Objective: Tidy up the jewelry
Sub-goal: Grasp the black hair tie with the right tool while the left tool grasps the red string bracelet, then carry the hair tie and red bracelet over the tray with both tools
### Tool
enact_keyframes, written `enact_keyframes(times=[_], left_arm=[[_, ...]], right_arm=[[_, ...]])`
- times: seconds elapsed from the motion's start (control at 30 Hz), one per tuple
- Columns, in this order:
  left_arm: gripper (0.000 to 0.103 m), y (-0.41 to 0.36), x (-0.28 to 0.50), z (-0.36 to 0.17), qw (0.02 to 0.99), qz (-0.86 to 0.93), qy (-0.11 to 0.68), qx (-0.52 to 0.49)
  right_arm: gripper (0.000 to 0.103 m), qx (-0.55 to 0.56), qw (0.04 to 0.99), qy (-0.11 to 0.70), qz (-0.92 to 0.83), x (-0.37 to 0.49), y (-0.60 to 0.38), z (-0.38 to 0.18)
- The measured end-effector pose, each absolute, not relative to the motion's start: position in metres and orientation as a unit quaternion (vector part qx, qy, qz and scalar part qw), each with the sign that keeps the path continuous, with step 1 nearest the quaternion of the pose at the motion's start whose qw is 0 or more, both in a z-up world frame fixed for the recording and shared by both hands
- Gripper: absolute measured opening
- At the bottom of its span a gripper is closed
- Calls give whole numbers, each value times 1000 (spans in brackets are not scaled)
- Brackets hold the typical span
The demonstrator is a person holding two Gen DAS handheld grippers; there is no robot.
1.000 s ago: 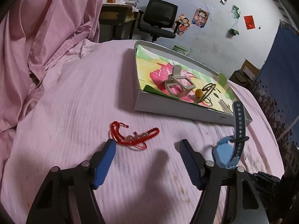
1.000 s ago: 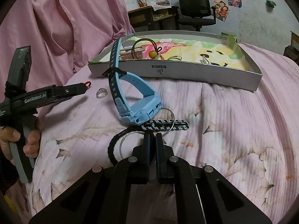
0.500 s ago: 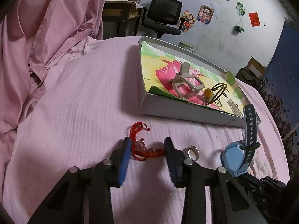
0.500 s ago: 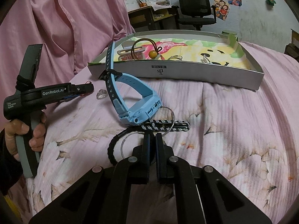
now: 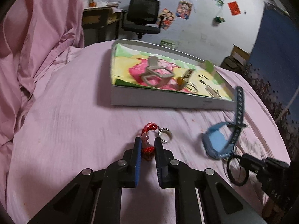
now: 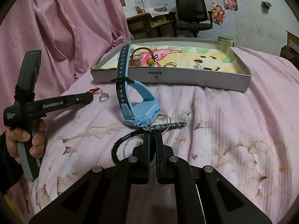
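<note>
A red cord bracelet with pink beads (image 5: 148, 149) lies bunched on the pink bed between the blue pads of my left gripper (image 5: 148, 139). Its jaws are closing and the pads press the cord. A silver ring (image 5: 164, 133) lies just right of the fingertips. The right wrist view shows the left gripper (image 6: 89, 96) from the side, with the red bracelet (image 6: 95, 90) and the ring (image 6: 103, 97) at its tip. My right gripper (image 6: 152, 134) is shut on a black cord bracelet (image 6: 119, 143) tangled with thin metal hoops. A blue watch (image 6: 142, 108) stands right beyond it.
A shallow white box (image 5: 158, 99) with a colourful lining sits farther back and holds a grey clasp, an orange-beaded hair tie and small rings. Pink curtain (image 5: 28, 37) hangs at the left. An office chair (image 5: 142, 16) and a desk stand beyond the bed.
My left gripper has moved over the red bracelet and its jaws have closed from wide apart to a narrow gap around it, bunching the cord. The right gripper has stayed still and shut.
</note>
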State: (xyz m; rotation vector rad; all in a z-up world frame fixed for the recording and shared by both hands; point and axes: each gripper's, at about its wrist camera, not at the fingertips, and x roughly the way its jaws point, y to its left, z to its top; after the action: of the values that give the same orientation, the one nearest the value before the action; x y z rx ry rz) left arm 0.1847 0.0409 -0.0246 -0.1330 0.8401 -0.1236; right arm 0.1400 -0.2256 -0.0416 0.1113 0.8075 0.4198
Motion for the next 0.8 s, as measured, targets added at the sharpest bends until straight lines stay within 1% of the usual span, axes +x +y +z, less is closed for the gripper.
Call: enact_keyframes(times=[0.4, 0.63, 0.8], left_arm=[[12, 19, 158, -12, 909, -104, 400, -62], [12, 17, 159, 6, 921, -114, 367, -70], [12, 20, 176, 19, 930, -110, 342, -79]], right_arm=[[5, 79, 907, 362, 201, 118, -249, -24], [5, 78, 919, 333, 199, 118, -253, -7], [5, 81, 930, 303, 193, 134, -256, 11]])
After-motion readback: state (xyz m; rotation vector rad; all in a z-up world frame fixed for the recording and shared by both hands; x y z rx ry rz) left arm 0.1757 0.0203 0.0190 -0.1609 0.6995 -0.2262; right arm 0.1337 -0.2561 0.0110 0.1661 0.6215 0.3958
